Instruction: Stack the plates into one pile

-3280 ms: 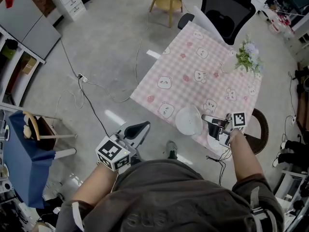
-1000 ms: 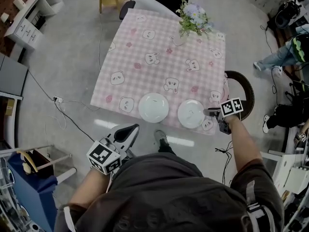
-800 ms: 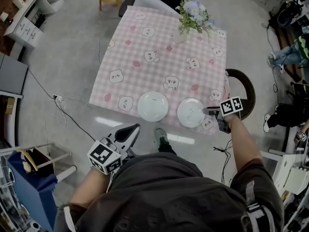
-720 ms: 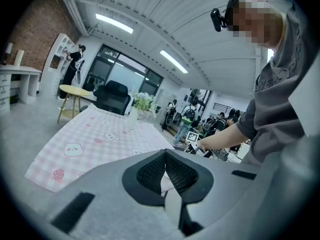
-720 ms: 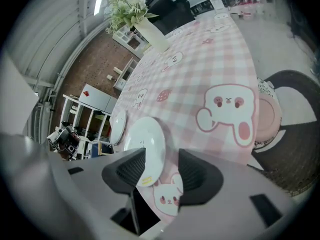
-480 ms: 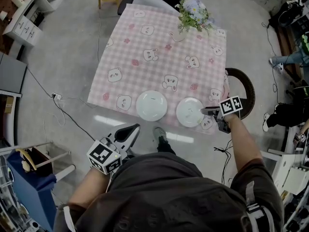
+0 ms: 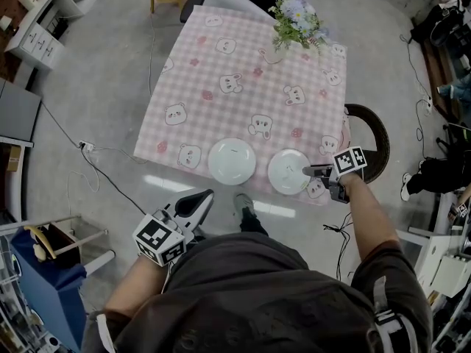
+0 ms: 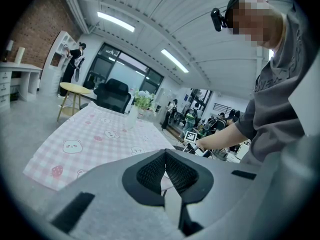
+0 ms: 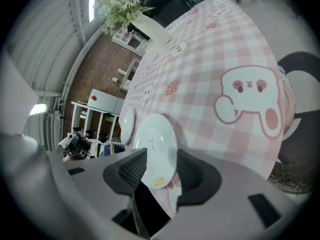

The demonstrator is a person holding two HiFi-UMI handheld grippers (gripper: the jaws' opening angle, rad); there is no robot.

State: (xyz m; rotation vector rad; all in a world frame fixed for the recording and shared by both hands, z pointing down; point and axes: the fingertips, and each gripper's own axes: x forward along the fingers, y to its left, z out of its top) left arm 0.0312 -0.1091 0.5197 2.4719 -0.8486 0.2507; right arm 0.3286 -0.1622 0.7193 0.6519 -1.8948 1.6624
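Plates: two white round shallow dishes, smooth and glossy, flat on pink checked cloth tabletop [image 7: 243, 57] at its 6 o'clock edge, side by side, apart. Right plate [image 7: 288, 171] sits at 3 o'clock of left plate [image 7: 232, 161].

Just changed: right hand-held gripper [image 7: 310, 171] jaws, still wide, have just been closing slightly round right plate's 3 o'clock rim [image 9: 159, 149]; no clamp yet. Both plates lie where they lay a second ago.

Likely grasp starting, pile not begun.

Left hand-held gripper [image 7: 202, 197] closed, empty, off tabletop at 7 o'clock.
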